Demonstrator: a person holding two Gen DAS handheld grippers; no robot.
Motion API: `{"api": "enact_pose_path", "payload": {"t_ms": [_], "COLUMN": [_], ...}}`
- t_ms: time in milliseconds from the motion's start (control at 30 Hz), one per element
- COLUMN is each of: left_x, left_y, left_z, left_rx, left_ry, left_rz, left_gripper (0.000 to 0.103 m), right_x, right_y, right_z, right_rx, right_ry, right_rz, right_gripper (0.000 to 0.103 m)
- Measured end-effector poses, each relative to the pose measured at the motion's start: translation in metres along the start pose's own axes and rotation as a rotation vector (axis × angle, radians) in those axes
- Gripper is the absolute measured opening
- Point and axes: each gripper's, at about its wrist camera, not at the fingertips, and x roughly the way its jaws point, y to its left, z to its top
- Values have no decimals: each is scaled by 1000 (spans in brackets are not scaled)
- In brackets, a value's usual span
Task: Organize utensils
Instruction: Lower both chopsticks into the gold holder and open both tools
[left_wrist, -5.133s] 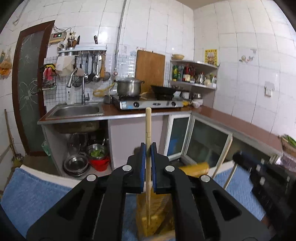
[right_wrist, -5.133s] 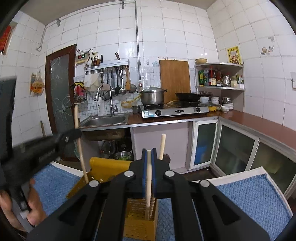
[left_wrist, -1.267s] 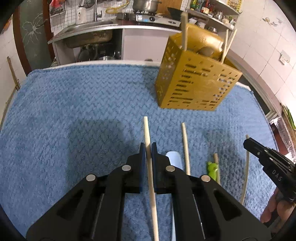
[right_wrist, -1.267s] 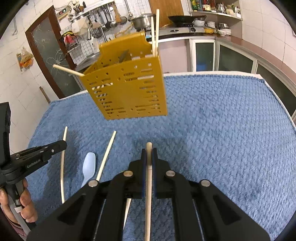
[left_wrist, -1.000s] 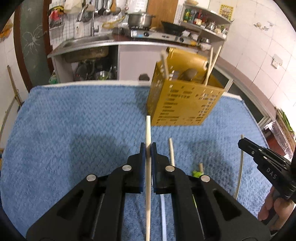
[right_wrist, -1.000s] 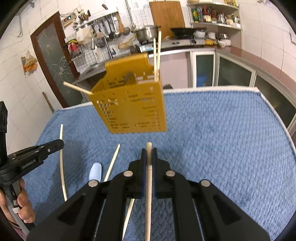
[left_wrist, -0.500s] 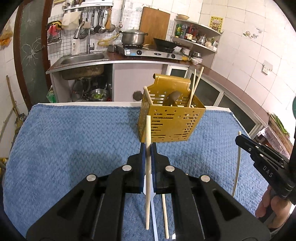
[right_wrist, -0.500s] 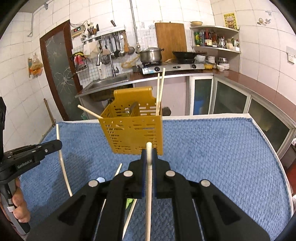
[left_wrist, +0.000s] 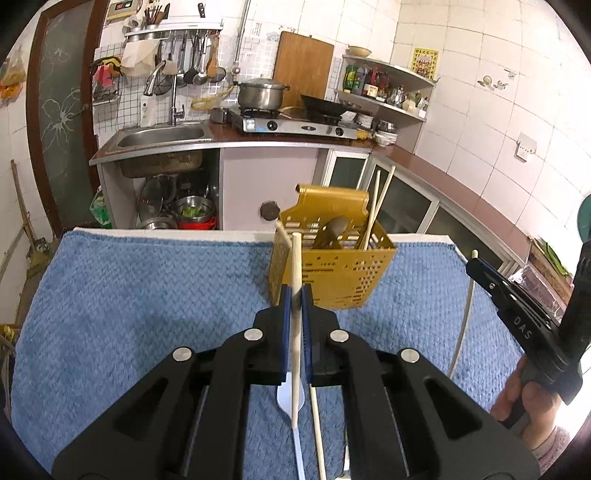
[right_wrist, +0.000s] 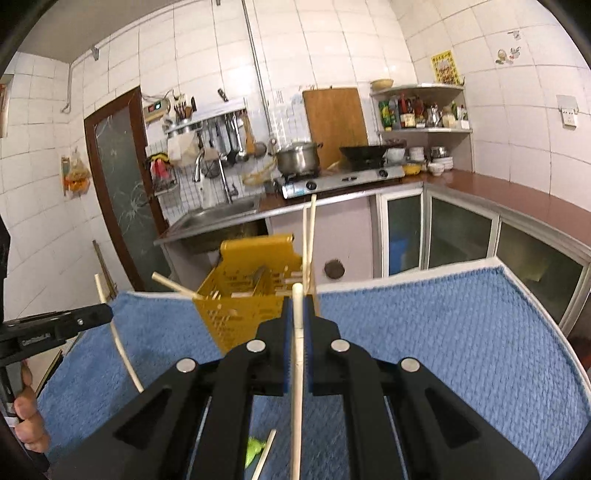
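Observation:
A yellow perforated utensil caddy (left_wrist: 334, 269) (right_wrist: 251, 306) stands on the blue towel (left_wrist: 129, 295) (right_wrist: 443, 332), with several chopsticks and a dark utensil in it. My left gripper (left_wrist: 294, 295) is shut on a pale wooden chopstick (left_wrist: 295, 266), lifted just in front of the caddy. My right gripper (right_wrist: 297, 304) is shut on another chopstick (right_wrist: 296, 354), also raised near the caddy. On the towel below lie a pale blue spoon (left_wrist: 286, 397), a loose chopstick (left_wrist: 317, 424) and a green item (right_wrist: 254, 452). Each gripper shows at the edge of the other's view, the right one (left_wrist: 476, 263), the left one (right_wrist: 107, 313).
A kitchen counter with sink (left_wrist: 159, 136), stove and pot (left_wrist: 262, 94) runs behind the towel-covered table. Glass-door cabinets (right_wrist: 458, 229) line the right side. The person's hands (left_wrist: 524, 400) (right_wrist: 27, 424) hold the gripper handles at the frame edges.
Both grippers have risen from the towel with their chopsticks and tilted up toward level. The caddy now sits lower and closer to the fingertips in both views.

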Motion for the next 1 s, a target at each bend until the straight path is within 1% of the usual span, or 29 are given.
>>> {"api": "enact_pose_path", "payload": {"t_ms": [167,267,500,633,733,833,900,1000], "left_x": [-3,-8,-24,-26,-17,0,16,39], "left_y": [-10,-12,-28,-40,-46,-51,-53,-50], "left_z": [17,31,77,114,136,149,151,150], "left_rx": [24,29,63,75,82,102,123,115], "left_ry": [-25,-38,-109,-165,-191,-222,-227,-216], "left_rz": [2,-4,-4,2,12,46,66,59], "left_gripper": [4,4,4,5,4,4,4,4], "right_x": [9,14,21,31,41,55,65,82], "right_y": [2,1,1,6,11,15,17,15], "right_z": [18,35,76,104,120,131,135,139], "right_rx": [-27,-36,-32,-30,-37,-50,-52,-30], "right_ry": [-59,-110,-220,-293,-340,-372,-389,-410], "right_rz": [-2,3,8,7,5,3,0,9], "right_gripper": [6,6,6,6,6,6,6,6]}}
